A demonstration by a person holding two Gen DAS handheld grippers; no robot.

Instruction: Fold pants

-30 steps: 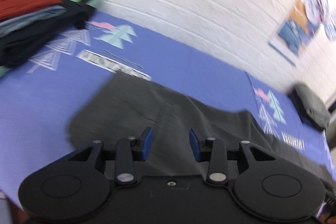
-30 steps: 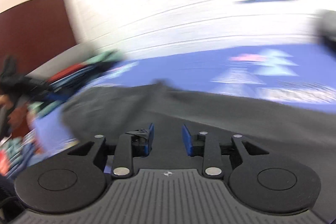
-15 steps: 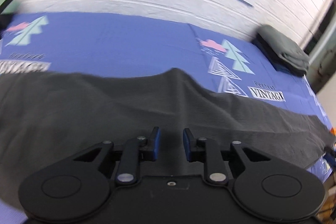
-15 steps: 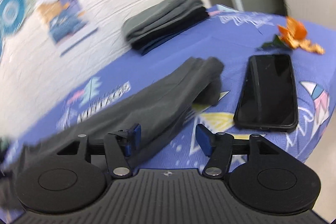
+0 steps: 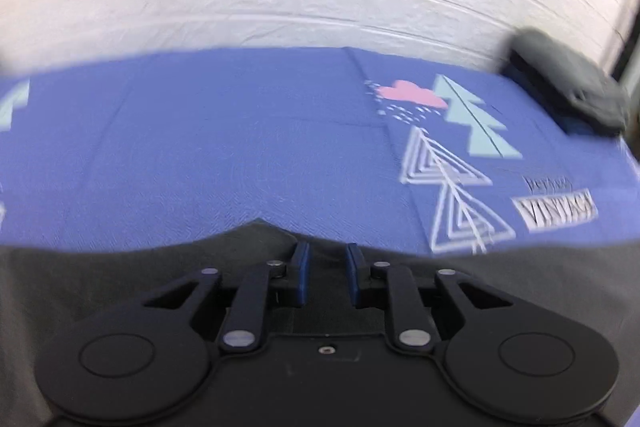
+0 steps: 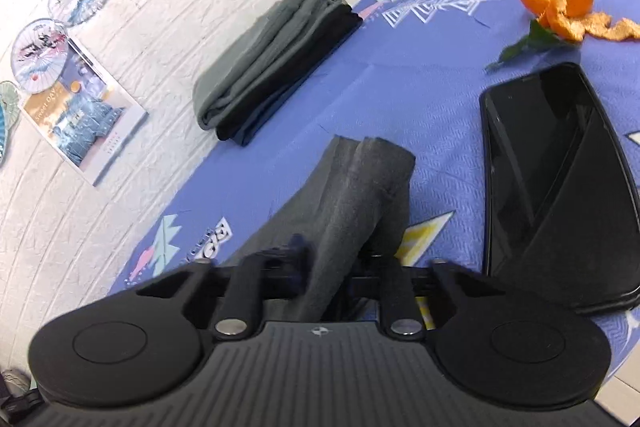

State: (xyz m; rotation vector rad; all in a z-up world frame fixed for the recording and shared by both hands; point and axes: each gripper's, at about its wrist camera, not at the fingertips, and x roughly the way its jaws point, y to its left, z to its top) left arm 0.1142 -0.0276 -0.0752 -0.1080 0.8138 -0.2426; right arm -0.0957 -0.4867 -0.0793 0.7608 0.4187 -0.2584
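Dark grey pants (image 6: 352, 195) lie along the near edge of the blue bed sheet (image 5: 240, 131), soft and limp. Left gripper (image 5: 327, 269) looks pinched on the mid-length fabric edge; right gripper (image 6: 330, 267) is closing on the hem end. Thin cloth slips; grip both layers.

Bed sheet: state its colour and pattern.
Blue bed sheet, printed with trees and a pink cloud; clearest from the left wrist.

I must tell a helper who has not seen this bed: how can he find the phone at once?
Look at the blue bedsheet by the white brick wall. The phone lies flat between the orange peel and the grey pants. It is the only hard, glossy black slab; everything nearby is soft cloth or peel.
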